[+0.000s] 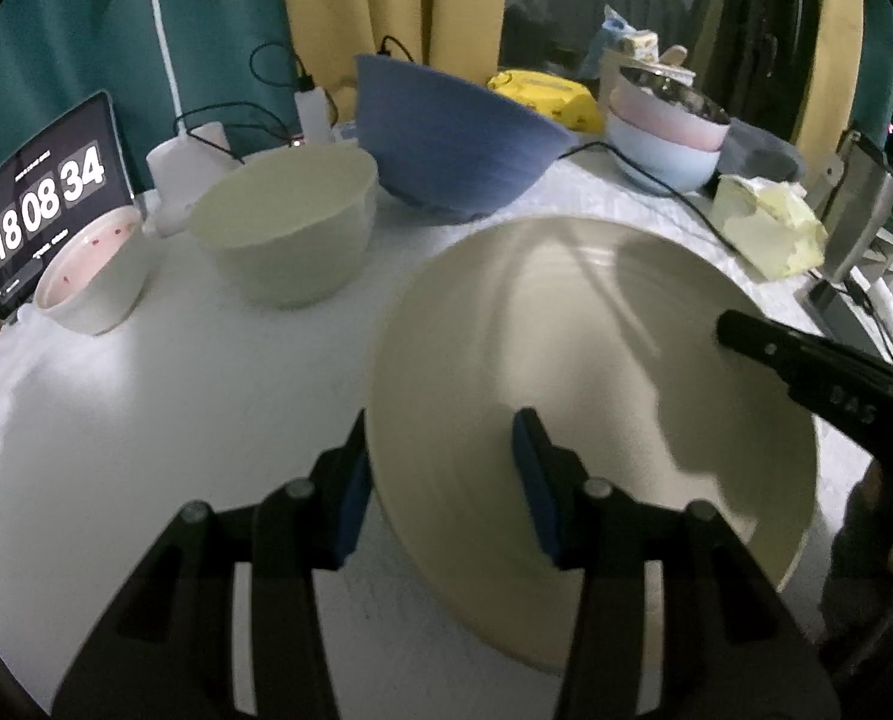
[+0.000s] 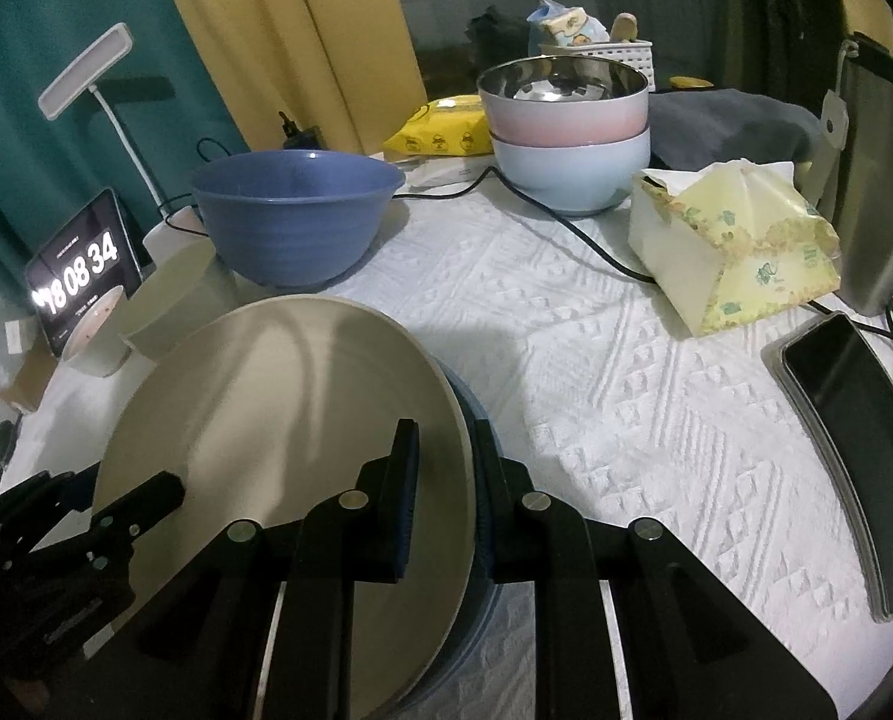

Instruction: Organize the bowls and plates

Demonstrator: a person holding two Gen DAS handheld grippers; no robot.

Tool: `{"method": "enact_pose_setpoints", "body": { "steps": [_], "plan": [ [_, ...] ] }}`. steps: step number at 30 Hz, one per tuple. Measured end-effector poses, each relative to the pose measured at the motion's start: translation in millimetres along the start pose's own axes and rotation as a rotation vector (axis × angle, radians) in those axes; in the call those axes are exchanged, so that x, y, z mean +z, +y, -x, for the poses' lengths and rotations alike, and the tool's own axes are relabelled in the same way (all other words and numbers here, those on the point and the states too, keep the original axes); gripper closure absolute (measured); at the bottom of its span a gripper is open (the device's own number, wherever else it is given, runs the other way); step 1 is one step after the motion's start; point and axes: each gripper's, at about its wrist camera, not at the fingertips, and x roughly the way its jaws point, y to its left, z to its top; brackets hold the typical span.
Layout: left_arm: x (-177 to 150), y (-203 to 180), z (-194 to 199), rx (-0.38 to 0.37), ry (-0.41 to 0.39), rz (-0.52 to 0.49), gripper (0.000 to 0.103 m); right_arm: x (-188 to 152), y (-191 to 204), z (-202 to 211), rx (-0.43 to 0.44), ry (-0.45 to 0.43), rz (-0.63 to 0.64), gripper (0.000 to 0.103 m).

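Five bowls sat on the tabletop: one blue bowl, one cream bowl, one small white bowl, and a stack of two, a pink bowl nested in a pale blue bowl. There were two plates, a cream plate over a blue plate. One tablet clock, one lamp, one tissue pack, one yellow packet and two grippers completed the count.

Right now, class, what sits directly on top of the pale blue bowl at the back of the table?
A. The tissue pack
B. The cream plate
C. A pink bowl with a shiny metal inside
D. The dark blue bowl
C: in the right wrist view the pink bowl, shiny metal inside, is nested in the pale blue bowl, while the dark blue bowl stands apart on the cloth.
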Motion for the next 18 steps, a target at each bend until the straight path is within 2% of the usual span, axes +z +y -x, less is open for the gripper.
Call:
{"method": "enact_pose_setpoints", "body": {
  "steps": [7, 10, 12, 15, 18],
  "plan": [
    [2.8, 2.0, -5.3, -0.011, -0.003, 0.004, 0.055, -0.2, -1.7, 1.9, 0.010, 0.000, -0.014, 0.082],
    [2.7, 2.3, -8.0, -0.026, 0.016, 0.002, 0.054, -0.1, 0.4, 4.7, 0.009, -0.008, -0.012, 0.072],
    [1.5, 1.9, -8.4, -0.028, 0.026, 0.000, 0.052, -0.3, 2.1, 7.8, -0.004, -0.017, -0.010, 0.059],
    [-0.1, 1.0, -4.2, -0.036, 0.023, -0.002, 0.049, 0.4, 2.2, 14.3, -0.014, -0.044, -0.009, 0.054],
    [0.3, 3.3, 3.6, -0.040, 0.006, 0.006, 0.042, 2.0, 3.5, 20.3, -0.018, -0.064, 0.000, 0.054]
  ]
}}
